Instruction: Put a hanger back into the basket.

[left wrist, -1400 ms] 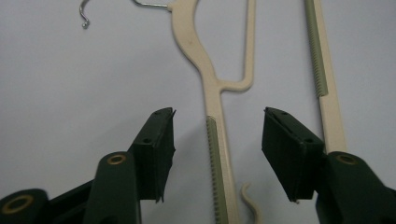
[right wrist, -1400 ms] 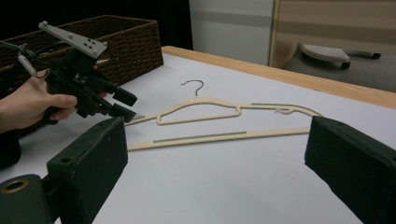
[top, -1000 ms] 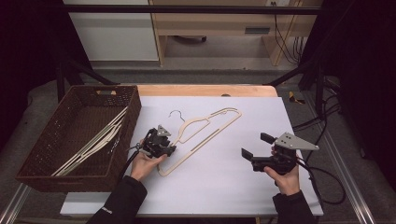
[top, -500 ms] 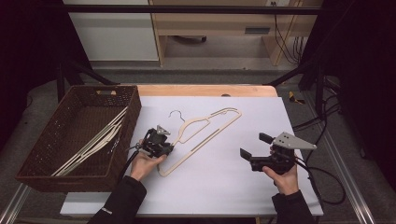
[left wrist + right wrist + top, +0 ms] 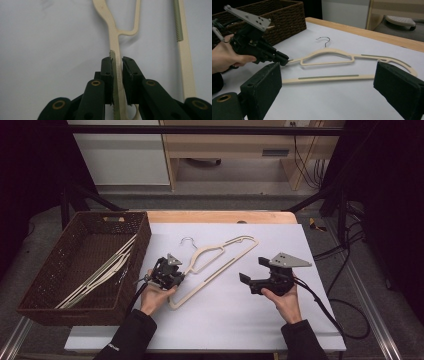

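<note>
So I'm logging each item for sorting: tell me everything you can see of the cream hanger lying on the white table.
The hanger is slim, cream-coloured, apparently plastic or flocked, with a small metal hook, a cut-out below the neck and greenish ribbed grip strips on its shoulders and bottom bar. It lies flat on the white table, right of the wicker basket. The left gripper has just been closing its fingers on one shoulder arm.

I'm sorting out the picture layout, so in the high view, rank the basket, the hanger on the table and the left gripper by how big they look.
1. Basket
2. Hanger
3. Left gripper, clamped on the hanger's end
</note>
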`<state>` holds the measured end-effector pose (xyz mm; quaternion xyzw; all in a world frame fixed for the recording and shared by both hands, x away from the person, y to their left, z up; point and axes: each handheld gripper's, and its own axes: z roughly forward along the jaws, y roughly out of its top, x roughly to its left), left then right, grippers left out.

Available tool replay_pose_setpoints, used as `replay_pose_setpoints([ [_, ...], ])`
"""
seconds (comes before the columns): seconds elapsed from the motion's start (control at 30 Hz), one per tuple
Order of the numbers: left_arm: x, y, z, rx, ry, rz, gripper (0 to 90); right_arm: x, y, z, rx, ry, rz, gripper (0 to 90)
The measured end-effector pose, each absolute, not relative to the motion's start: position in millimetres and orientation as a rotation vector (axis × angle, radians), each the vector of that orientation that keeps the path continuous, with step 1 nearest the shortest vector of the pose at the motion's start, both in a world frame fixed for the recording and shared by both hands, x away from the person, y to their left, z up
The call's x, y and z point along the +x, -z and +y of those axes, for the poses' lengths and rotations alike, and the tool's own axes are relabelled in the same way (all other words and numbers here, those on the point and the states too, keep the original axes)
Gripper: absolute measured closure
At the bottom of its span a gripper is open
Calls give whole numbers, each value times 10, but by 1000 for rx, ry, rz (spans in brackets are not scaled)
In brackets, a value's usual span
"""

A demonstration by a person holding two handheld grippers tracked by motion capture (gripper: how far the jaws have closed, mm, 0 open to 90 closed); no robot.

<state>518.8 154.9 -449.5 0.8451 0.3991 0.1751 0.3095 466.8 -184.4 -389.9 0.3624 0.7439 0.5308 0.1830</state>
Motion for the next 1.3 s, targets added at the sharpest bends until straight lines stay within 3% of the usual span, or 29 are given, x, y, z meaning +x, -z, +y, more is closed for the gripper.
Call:
replay_pose_setpoints([
  [0.83,4927,4096,1531,2131,-551,977,794,5636,3957,-865,1080,-1431,2172,205],
  [1.3,4875,4061,1503,2123,-567,963,794,5925,4019,-552,1111,-1376,2197,258],
])
